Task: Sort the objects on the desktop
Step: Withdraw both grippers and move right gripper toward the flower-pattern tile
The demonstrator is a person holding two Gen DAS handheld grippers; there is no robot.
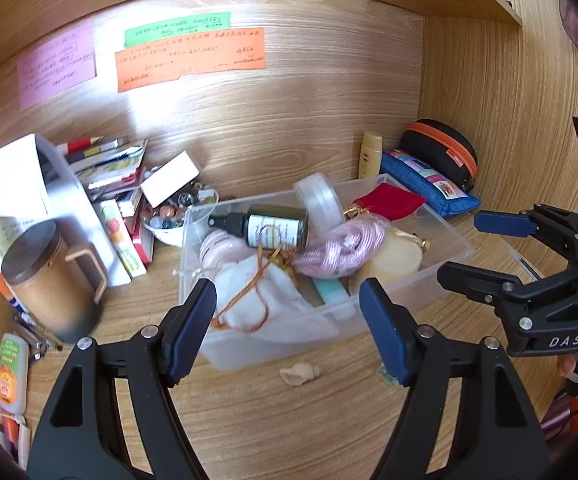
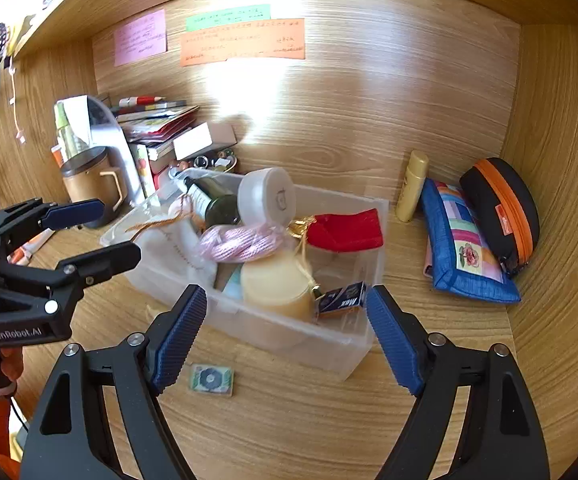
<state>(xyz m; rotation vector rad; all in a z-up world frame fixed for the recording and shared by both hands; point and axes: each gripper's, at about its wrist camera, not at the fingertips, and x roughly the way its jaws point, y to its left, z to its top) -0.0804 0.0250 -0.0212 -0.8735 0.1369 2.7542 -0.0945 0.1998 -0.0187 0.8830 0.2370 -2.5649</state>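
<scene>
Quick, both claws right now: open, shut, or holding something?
Left claw: open, holding nothing.
Right claw: open, holding nothing.

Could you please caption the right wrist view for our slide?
Right gripper open and empty before the clear bin of small items; a small square packet lies on the desk.

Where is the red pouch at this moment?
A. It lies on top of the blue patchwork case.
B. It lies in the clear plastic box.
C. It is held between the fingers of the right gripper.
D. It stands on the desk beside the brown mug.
B: the red pouch rests inside the clear plastic box, against its far wall, beside the pink cord.
</scene>
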